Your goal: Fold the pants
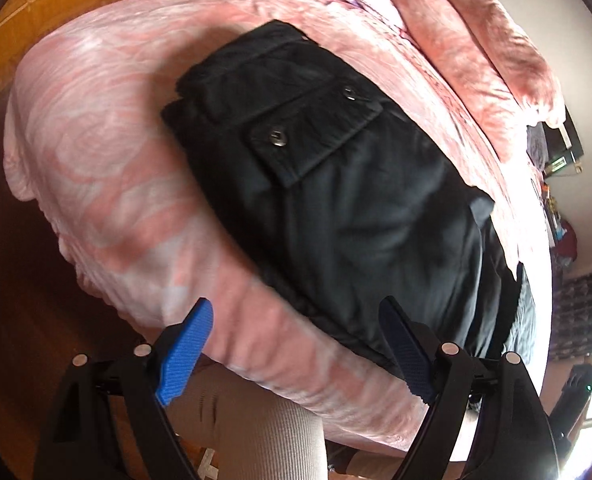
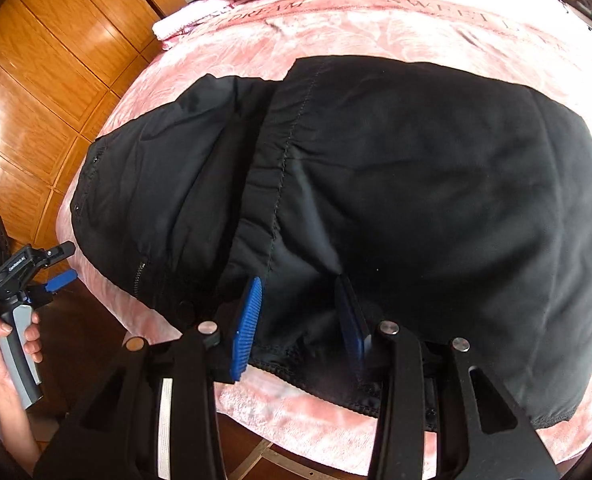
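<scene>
The black pants (image 2: 396, 184) lie spread on the bed, straight ahead of my right gripper (image 2: 300, 312) and filling most of its view. Their hem edge runs just in front of my right fingers (image 2: 248, 320), which stand spread, one blue pad on each side of a patch of the dark cloth near the bed's near edge; I cannot tell whether the pads touch the fabric. A stitched, gathered seam (image 2: 280, 168) climbs away from my left-hand pad, and beyond it to the left the cloth lies doubled in a second layer with a zip (image 2: 139, 278) low on its side.

From my left gripper (image 1: 296, 344) the same pants (image 1: 336, 200) stretch forward and to the right of the fingers, a flap pocket (image 1: 316, 132) with two metal snaps facing up at the far end. My left fingers (image 1: 184, 352) are spread wide and hold nothing; the left pad hangs over the bedspread's edge, the right pad (image 1: 408, 352) sits at the border of the black cloth.

Under it all is the pink rose-patterned bedspread (image 1: 96, 152), with pink pillows (image 1: 476, 40) far ahead to the right. In the right wrist view my left hand (image 2: 12, 344) grips its handle off to the left, beside wooden wardrobe doors (image 2: 36, 80).
</scene>
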The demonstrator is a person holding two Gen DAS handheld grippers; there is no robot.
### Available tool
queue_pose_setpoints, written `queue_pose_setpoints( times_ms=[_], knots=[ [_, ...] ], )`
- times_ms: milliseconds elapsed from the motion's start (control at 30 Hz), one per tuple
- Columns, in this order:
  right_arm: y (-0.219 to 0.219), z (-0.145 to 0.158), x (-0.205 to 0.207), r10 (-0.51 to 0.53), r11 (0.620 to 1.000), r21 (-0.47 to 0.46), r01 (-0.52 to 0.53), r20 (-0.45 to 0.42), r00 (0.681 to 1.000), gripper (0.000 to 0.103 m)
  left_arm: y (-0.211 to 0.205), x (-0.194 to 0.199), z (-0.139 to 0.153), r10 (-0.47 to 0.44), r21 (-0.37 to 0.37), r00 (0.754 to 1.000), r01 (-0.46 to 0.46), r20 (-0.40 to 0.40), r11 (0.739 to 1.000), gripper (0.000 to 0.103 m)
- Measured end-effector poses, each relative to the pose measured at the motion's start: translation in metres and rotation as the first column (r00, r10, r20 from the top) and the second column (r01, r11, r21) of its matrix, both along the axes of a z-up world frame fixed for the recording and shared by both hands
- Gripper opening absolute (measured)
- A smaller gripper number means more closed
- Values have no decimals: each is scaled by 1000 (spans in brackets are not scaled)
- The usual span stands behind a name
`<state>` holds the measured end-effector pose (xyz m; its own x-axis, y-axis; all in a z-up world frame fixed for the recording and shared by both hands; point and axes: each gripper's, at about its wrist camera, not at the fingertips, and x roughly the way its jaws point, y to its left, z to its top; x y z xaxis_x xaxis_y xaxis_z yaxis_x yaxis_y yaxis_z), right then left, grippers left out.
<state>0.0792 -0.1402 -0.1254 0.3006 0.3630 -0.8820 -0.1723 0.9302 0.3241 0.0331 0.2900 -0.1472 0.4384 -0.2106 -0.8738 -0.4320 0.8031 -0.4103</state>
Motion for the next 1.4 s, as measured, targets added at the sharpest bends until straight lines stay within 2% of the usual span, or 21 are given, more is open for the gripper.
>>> queue_pose_setpoints(
  times_ms=[67,267,467,600,667,700,733,833,967,1133,1233,1300,1400],
  knots=[
    [8,6,-3,31,999,15,-31,24,999,39,9,2,-6,20,-3,1000,-20,-6,1000,85],
    [30,-5,2,77,995,-69,-77,-6,997,40,26,18,-18,34,4,999,-34,-28,999,85],
    [34,-9,4,77,994,-77,-78,-18,997,40,47,31,-26,79,-101,997,-77,19,992,85],
    [33,-13,6,74,994,-78,-75,-25,997,41,66,33,-31,152,-195,987,-139,54,971,83],
    [35,-14,7,79,993,-83,-81,-24,997,44,75,35,-33,186,-235,979,-163,80,958,76],
    [36,-14,7,82,993,-84,-84,-23,996,47,78,37,-33,198,-251,976,-169,95,953,69],
    [37,-14,7,87,993,-83,-89,-24,996,51,82,38,-33,210,-280,971,-170,119,945,66],
    [49,-16,5,115,986,-119,-115,-8,993,57,91,45,-43,250,-345,963,-200,105,917,66],
    [58,-16,3,141,976,-171,-136,13,990,59,97,49,-53,286,-395,951,-221,113,892,65],
    [56,-17,5,130,981,-146,-129,-3,992,59,89,50,-45,285,-371,947,-215,145,903,38],
    [57,-17,4,131,980,-148,-130,-1,991,59,87,51,-41,290,-368,942,-214,166,905,27],
    [58,-17,3,136,979,-154,-134,3,991,59,87,50,-39,307,-390,934,-217,185,895,22],
    [53,-17,2,134,981,-146,-132,4,991,59,82,45,-29,320,-393,917,-210,240,895,18]
  ],
)
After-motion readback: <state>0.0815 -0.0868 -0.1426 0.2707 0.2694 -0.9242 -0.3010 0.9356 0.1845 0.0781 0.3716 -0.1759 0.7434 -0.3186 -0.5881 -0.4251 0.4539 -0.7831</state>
